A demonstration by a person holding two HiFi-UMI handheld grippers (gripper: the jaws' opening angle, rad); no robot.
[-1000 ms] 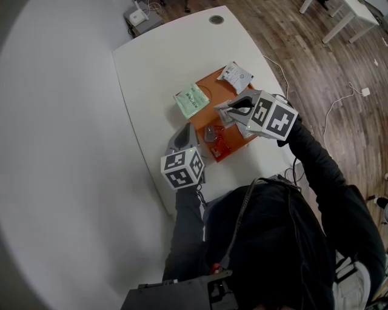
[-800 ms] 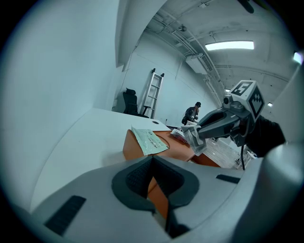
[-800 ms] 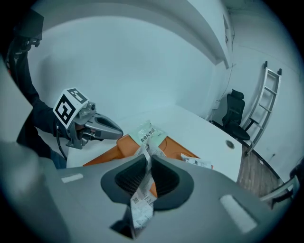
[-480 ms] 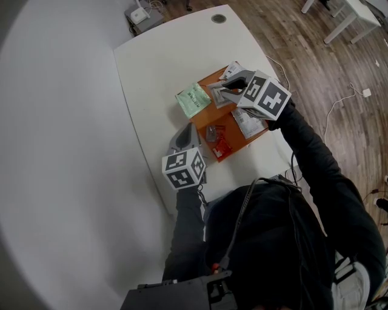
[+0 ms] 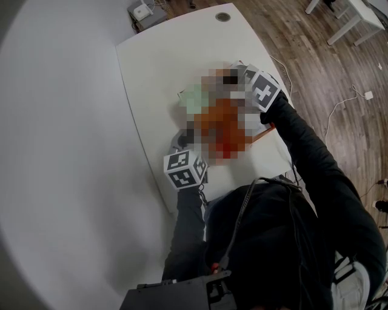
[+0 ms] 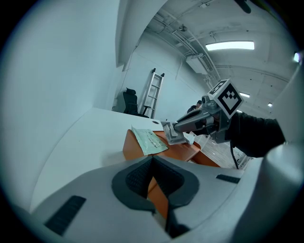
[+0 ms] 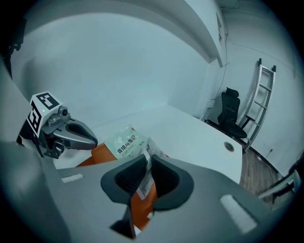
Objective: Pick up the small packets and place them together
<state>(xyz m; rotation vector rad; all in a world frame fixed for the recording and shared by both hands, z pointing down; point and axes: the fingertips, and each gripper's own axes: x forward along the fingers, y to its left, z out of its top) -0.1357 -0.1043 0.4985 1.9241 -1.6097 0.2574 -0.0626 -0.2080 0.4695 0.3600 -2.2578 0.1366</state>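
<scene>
- White packet [image 7: 143, 180]: a small pouch with dark print, clamped upright between the pads of the right gripper [image 7: 147, 163]. It is held over the orange tray [image 6: 134, 146]; whether its lower edge touches the tray surface cannot be told.
- Green packet [image 7: 124, 144]: a flat, pale green pouch with printed characters. It is laid on the tray's rim, partly overhanging the edge and tilted, just beside the held white packet and not touching any jaw.
- Right gripper: jaws clenched on the white packet, positioned above the tray and angled downward. Its marker cube is seen at the tray's far right side in the head view.
- Left gripper [image 6: 152, 163]: jaws closed together with nothing gripped; only the tray's orange is seen through the slit beneath the tips. It is held at the tray's near side, pointing toward it, well apart from both packets.
- Orange tray: set on the white table [image 5: 157, 66]; its contents are obscured in the head view.
- Cable hole [image 5: 222, 17]: set into the table top, well beyond the tray.
- Sleeve [image 5: 303, 163]: dark, extended toward the tray behind the right gripper.
- Ladder [image 6: 153, 92] and office chair [image 7: 232, 114]: placed against the wall, far beyond the tray.
- Wooden floor [image 5: 327, 79]: seen to the right of the tray's table.
</scene>
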